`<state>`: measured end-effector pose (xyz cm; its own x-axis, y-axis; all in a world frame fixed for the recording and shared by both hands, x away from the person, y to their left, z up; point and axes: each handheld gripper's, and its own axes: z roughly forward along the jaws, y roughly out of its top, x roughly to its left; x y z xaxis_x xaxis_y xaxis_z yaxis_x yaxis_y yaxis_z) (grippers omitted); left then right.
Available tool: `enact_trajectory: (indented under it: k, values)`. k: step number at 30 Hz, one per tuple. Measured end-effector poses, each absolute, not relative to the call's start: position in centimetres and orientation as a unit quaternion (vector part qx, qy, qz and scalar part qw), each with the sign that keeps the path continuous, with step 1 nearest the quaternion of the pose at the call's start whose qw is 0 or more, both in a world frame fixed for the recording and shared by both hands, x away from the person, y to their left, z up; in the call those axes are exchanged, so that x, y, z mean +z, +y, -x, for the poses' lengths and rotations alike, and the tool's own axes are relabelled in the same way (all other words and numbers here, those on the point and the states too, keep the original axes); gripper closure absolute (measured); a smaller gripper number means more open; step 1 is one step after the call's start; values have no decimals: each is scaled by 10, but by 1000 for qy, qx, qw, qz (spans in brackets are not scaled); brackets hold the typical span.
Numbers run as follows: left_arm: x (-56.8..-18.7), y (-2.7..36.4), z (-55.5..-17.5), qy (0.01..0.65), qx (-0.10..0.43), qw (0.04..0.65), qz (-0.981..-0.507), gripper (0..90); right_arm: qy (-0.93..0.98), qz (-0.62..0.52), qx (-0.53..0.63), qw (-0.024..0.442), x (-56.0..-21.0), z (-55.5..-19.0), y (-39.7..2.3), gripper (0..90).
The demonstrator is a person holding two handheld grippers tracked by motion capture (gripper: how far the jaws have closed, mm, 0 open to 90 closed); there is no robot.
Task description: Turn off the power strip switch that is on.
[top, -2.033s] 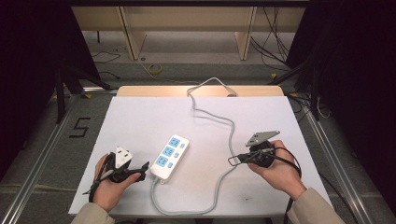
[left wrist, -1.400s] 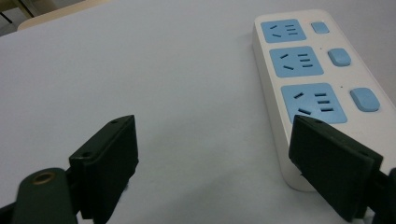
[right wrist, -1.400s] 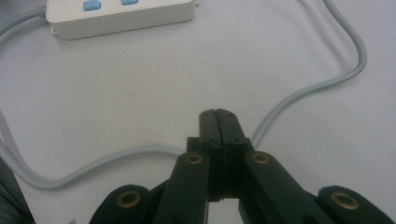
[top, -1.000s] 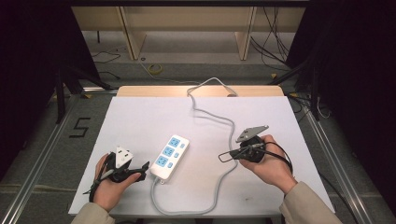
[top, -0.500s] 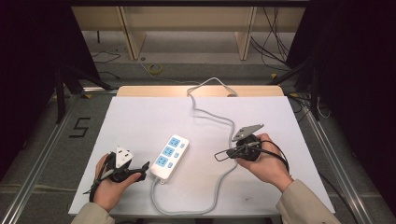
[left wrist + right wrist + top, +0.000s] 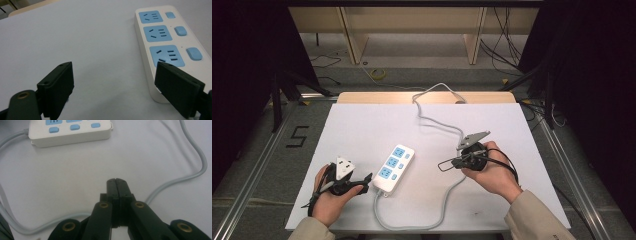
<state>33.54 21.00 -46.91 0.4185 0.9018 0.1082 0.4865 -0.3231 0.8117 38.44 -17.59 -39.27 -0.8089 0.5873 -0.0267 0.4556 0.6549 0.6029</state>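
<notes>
A white desk [image 6: 362,130] stands in a dim room, with a grey floor around it and a wooden shelf frame behind.

Near the desk's middle lies a white power strip [image 6: 394,168] with 3 blue sockets and 3 blue switches, set at a slant, its far end turned away from the person. Its grey cable [image 6: 439,217] leaves the near end, loops along the desk's front edge, then runs up past the right hand and off the far edge.

The left claw [image 6: 362,181] rests on the desk just beside the strip's near end, pointing at it. In the left gripper view its jaws are spread wide, with 1 jaw up against the strip's near corner and bare desk between them.

The right claw [image 6: 444,164] sits to the right of the strip, pointing toward it, apart from it. In the right gripper view [image 6: 116,181] its jaws are pressed together with nothing between them, the cable curving past on the desk beyond.
</notes>
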Motion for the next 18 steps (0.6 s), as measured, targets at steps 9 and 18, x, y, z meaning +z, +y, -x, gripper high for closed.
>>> enact_trajectory:
  k: [9,18]
  values:
    - [-469,210,-336,456,287,361,-761,155,906,-283,297,110,-392,-388,-169,900]
    - [-469,210,-336,456,287,361,-762,155,907,-280,295,106,-392,-391,-161,900]
